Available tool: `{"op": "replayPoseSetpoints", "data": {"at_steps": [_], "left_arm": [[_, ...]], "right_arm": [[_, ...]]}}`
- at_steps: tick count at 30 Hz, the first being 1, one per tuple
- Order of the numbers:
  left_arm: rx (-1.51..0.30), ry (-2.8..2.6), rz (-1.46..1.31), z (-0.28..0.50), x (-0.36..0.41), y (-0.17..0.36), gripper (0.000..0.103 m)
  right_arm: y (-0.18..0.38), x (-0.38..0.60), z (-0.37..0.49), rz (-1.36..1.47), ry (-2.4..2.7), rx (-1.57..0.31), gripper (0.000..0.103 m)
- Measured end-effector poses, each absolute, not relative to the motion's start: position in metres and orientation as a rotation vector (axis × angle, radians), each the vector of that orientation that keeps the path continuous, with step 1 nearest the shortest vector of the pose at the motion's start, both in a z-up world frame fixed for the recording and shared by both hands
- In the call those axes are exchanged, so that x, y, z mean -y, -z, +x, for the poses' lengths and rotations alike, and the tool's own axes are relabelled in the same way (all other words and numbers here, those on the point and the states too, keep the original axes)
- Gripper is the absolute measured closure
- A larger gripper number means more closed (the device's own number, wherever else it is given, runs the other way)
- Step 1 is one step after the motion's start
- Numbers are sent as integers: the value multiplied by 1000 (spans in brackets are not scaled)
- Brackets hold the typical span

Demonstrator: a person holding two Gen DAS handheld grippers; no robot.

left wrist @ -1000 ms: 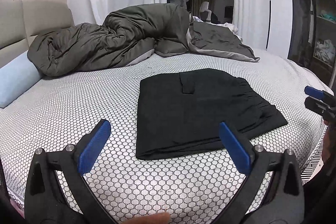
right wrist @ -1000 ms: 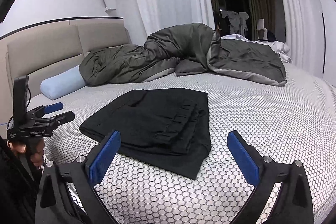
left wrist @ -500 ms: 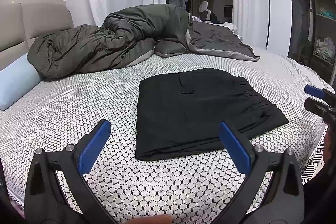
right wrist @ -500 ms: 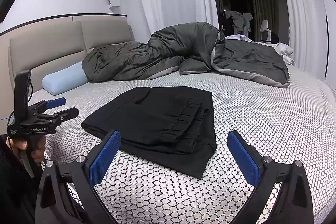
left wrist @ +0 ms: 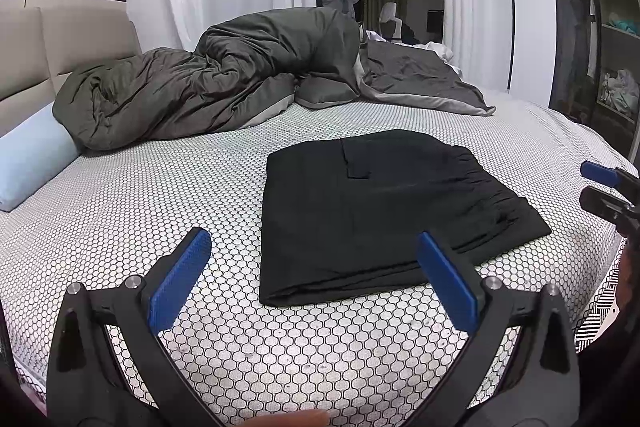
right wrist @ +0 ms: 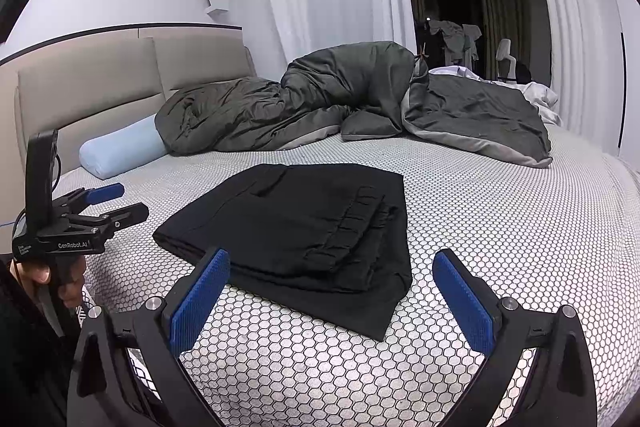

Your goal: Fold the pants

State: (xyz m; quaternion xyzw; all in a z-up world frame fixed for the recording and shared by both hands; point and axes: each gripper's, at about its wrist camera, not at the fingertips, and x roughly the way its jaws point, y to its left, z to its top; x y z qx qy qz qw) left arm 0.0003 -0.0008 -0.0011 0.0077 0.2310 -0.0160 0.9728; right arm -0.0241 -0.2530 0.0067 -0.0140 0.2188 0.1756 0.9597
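Black pants (left wrist: 384,211) lie folded mid-frame on the bed (left wrist: 160,195) — left tool (left wrist: 312,279) & right tool (right wrist: 328,287) both spread apart, holding nothing.

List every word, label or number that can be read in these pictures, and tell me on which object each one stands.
"GenRobot.AI": white print on the side of the black left hand-held gripper with blue pads, seen in the right wrist view.
A second small white print on the same body, near its rear edge, is too small to read.
Nothing readable on the folded black pants or the honeycomb-patterned white bed sheet.
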Motion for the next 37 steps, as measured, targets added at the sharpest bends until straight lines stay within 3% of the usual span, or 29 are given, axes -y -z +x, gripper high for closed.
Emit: {"op": "replayPoseSetpoints", "data": {"at_steps": [37], "left_arm": [[-448, 36, 20, -5, -8, 3, 1]], "right_arm": [[-4, 242, -28, -68, -372, -427, 0]]}}
